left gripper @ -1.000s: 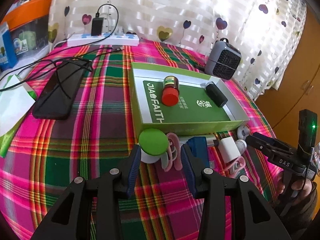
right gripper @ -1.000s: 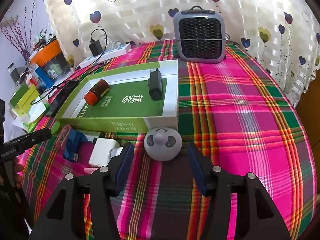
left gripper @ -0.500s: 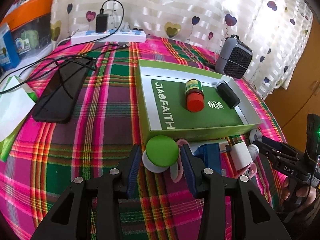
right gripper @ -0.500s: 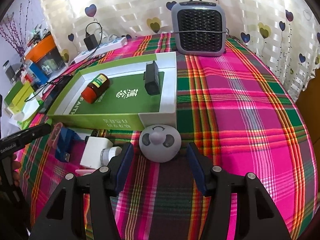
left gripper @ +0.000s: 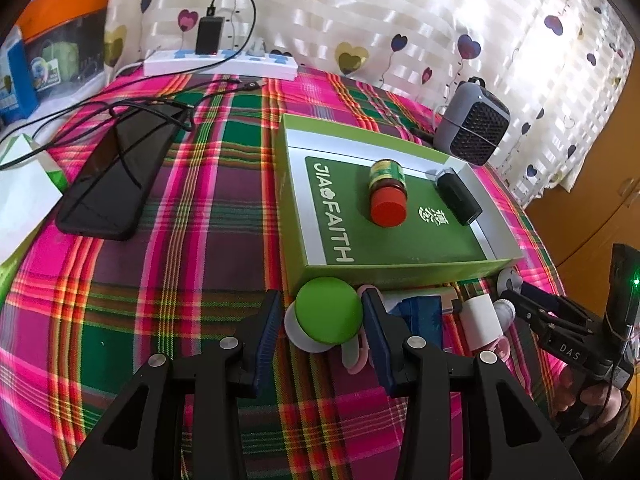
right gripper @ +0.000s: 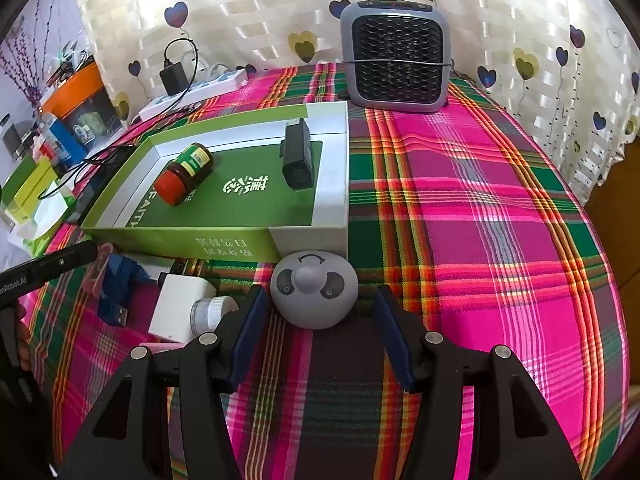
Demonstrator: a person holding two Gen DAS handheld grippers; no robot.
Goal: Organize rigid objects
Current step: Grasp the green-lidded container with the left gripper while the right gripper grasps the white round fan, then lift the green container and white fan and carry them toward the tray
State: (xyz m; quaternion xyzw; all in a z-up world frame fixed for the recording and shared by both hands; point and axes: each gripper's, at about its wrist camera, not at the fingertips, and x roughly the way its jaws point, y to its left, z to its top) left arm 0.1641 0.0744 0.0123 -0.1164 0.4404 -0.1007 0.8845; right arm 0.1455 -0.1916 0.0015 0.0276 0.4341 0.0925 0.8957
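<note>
A round jar with a green lid (left gripper: 328, 314) stands on the plaid cloth between the fingers of my left gripper (left gripper: 320, 308). The jaws stand open around it, the right pad close against it. A grey dome-shaped device (right gripper: 314, 294) sits between the tips of my right gripper (right gripper: 320, 300), which is open with a gap on both sides. Behind both lies an open green box (left gripper: 384, 270) (right gripper: 180, 240). It holds a red-lidded jar (left gripper: 387, 196) (right gripper: 184, 174) on its side and a black block (left gripper: 458, 198) (right gripper: 297, 156).
Between the grippers lie a blue USB part (right gripper: 116, 292), a white charger (right gripper: 180, 310), a small white-capped pot (right gripper: 212, 308) and a pink clip (left gripper: 356, 354). A grey fan heater (right gripper: 394, 52) stands at the back. A black phone (left gripper: 116, 176), cables and a power strip (left gripper: 220, 66) lie to the left.
My left gripper has edged forward, so the green-lidded jar now sits deeper between its fingers. The right gripper has barely moved, and the grey dome is slightly nearer. Neither jaw width has changed.
</note>
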